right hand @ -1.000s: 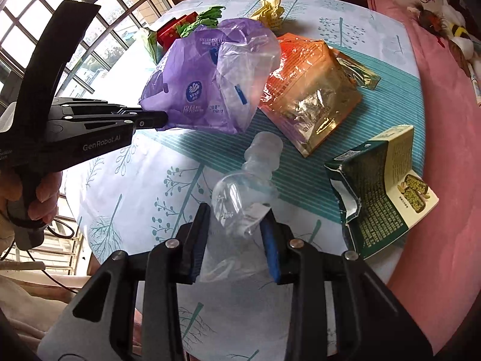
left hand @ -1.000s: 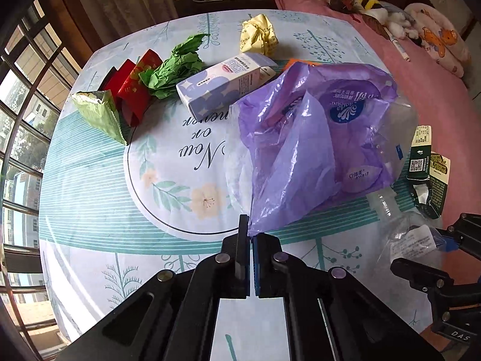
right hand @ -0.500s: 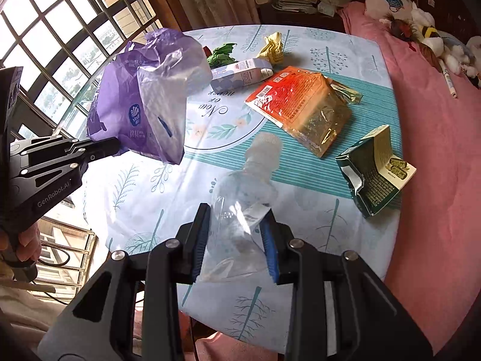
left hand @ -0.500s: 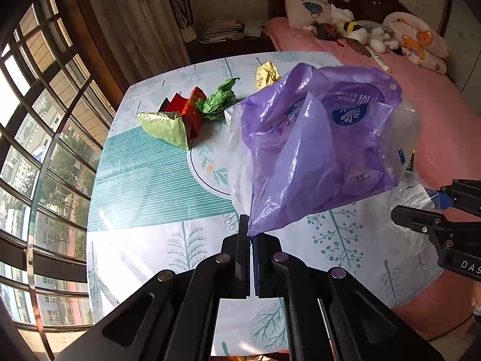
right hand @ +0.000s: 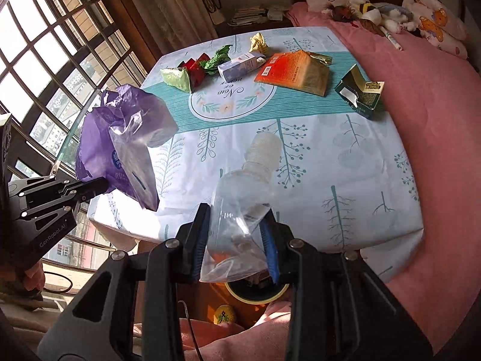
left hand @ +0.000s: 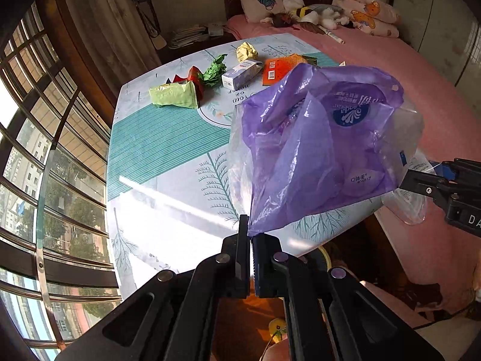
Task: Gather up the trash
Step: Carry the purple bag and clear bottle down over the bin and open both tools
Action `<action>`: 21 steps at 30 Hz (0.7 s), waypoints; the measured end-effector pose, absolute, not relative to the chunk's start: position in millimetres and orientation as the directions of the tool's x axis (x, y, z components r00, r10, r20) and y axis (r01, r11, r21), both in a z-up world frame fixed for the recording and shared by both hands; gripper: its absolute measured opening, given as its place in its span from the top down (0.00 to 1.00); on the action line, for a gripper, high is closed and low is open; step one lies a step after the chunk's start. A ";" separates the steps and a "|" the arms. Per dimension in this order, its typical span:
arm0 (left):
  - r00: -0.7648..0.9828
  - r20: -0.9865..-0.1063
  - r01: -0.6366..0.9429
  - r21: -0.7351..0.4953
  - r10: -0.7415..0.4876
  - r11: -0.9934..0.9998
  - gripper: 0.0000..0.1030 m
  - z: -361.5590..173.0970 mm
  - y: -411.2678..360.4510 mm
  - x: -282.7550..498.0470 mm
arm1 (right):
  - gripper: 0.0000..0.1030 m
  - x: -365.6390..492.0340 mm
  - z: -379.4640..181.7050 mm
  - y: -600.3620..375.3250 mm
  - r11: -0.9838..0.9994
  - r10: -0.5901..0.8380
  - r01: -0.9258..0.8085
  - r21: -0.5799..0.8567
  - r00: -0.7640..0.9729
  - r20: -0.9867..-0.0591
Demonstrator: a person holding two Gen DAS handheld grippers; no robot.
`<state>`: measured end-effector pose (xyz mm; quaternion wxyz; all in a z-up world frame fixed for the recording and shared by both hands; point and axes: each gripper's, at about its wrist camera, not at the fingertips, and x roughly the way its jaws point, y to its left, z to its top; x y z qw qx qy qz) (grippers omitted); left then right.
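Item 1. Left claw [left hand: 251, 234]: jaws pinched fully together on a corner of the purple plastic bag [left hand: 315, 150], a crumpled tissue-pack wrapper with a blue logo. The bag hangs clear of the desk [left hand: 168, 156], over its near edge.

Item 2. Right claw [right hand: 236, 234]: jaws partly closed, gripping the clear plastic bottle [right hand: 243, 198], crushed, cap end pointing away from the claw. The bottle is lifted off the desk, near its front edge.

Item 3. Bin [right hand: 255, 290]: a round yellow-rimmed opening on the floor, seen directly below the right claw in the right wrist view; mostly hidden by the bottle and claw.

Item 4. Trash left on the desk, far side: green wrapper [left hand: 174, 96], red wrapper [left hand: 195, 78], green crumpled paper [left hand: 215, 69], yellow crumpled paper [left hand: 246, 51], small white-and-purple carton [left hand: 242, 74], orange packet [right hand: 293, 72], dark green box [right hand: 360, 91].

Step in hand, as judged: carrying two picked pieces from the desk to the bin.

Next move, as judged: bring each claw over the bin opening and spread its jaws. The light bag may cling to the pads or drift aside, so it wants a low release.
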<state>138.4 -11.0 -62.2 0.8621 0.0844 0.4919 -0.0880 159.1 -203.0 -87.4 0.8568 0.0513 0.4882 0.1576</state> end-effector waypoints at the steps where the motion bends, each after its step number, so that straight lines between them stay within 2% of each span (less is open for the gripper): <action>1: 0.495 -0.865 0.249 0.058 -0.076 0.967 0.99 -65.2 -7.2 128.1 | 0.71 145.9 -90.9 -199.6 0.948 0.313 -0.208 0.240 0.475 -0.822; 11: 0.374 -0.918 0.362 0.013 -0.132 0.932 0.99 -110.5 -4.5 42.8 | 0.71 54.2 -131.0 -184.5 0.970 0.244 -0.094 0.225 0.397 -0.885; 21: 0.190 -0.975 0.427 -0.020 -0.112 0.904 0.99 -213.3 -23.2 -4.5 | 0.71 21.4 -239.6 -185.6 0.979 0.181 0.039 0.199 0.272 -0.945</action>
